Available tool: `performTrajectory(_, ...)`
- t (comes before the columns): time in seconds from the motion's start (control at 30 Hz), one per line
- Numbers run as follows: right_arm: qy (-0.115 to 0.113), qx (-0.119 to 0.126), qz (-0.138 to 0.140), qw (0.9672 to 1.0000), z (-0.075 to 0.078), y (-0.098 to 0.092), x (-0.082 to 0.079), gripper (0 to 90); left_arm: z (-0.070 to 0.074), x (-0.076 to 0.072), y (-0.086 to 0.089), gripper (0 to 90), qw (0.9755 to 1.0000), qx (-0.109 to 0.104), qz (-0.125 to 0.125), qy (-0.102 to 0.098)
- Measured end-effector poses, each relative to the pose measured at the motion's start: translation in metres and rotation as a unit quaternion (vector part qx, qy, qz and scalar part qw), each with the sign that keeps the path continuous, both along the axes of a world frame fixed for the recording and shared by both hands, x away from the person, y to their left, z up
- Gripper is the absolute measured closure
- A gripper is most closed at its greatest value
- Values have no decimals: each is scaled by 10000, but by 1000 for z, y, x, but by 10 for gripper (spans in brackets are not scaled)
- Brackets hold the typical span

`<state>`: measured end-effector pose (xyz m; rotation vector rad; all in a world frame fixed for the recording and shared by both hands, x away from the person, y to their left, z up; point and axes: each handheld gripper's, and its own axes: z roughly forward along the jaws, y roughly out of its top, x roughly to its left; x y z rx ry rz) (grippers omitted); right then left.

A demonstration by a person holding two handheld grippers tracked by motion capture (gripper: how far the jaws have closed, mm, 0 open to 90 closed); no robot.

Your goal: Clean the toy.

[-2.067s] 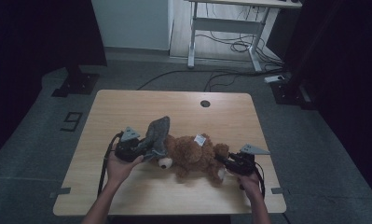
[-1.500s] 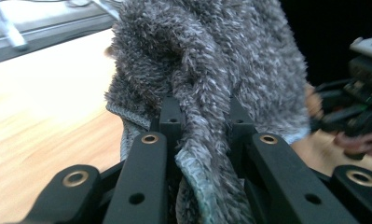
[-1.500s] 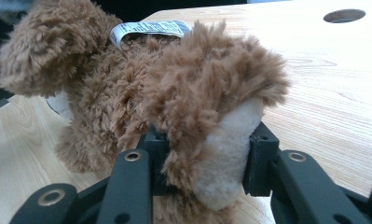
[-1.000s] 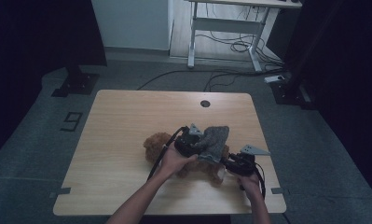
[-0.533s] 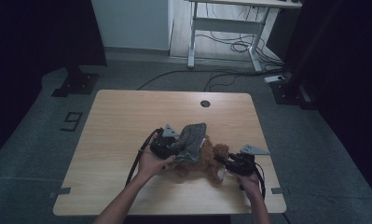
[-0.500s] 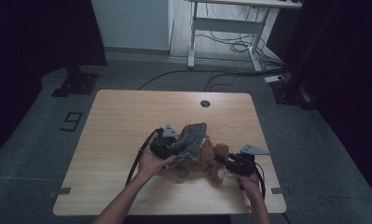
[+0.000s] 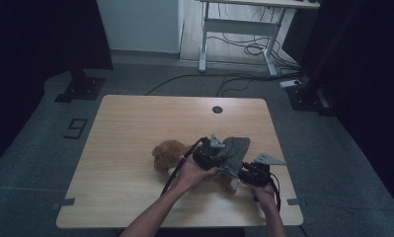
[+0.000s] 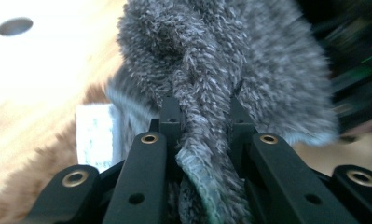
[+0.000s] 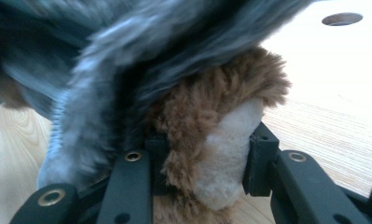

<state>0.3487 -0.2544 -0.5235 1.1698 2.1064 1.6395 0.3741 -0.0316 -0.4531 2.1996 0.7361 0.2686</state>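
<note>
The left hand-held gripper (image 8: 200, 135) is clamped on a fold of fuzzy grey knitted cloth (image 8: 221, 70), the pile bunched tight between its two black jaws. In the high view this left hand-held gripper (image 7: 207, 155) sits over the middle of the near half of the worktop, with the grey cloth (image 7: 232, 150) draped across the toy's body. The right hand-held gripper (image 9: 200, 163) grips a brown plush paw with a cream pad (image 9: 228, 154) (the cloth above it is blurred), and from above that right hand-held gripper (image 7: 249, 174) lies close to the near right corner. The brown plush teddy bear (image 7: 167, 154) lies on its side, its head pointing toward the left edge. A white sewn-in label (image 8: 95, 135) shows beside the cloth. The light wooden worktop (image 7: 135, 123) has a round cable hole (image 7: 217, 109) near its far edge. It stands on a grey carpeted floor (image 7: 41, 148); beyond it are a white desk frame (image 7: 239, 24) and loose black cables (image 7: 234, 79).
</note>
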Motion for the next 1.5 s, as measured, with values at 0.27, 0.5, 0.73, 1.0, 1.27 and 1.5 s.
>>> performTrajectory(0.27,33,-5,-20,10000,0,-1,1,621,7,-5,27,744,9998,-17,162,-112)
performTrajectory(0.5,64,53,-30,10000,-3,-3,3,620,13,-10,75,743,9980,41,580,-249)
performTrajectory(0.73,59,59,-19,10000,-3,-3,2,619,19,-13,114,740,9955,-345,865,-184)
performTrajectory(1.0,104,42,-92,9999,-4,-2,3,619,27,-14,91,741,9964,-555,619,-140)
performTrajectory(1.27,59,60,-114,9999,-4,-1,1,620,23,-11,10,740,9999,-96,9,-99)
performTrajectory(1.5,50,119,-55,9999,-3,-4,1,619,10,-7,28,742,9998,-73,178,-33)
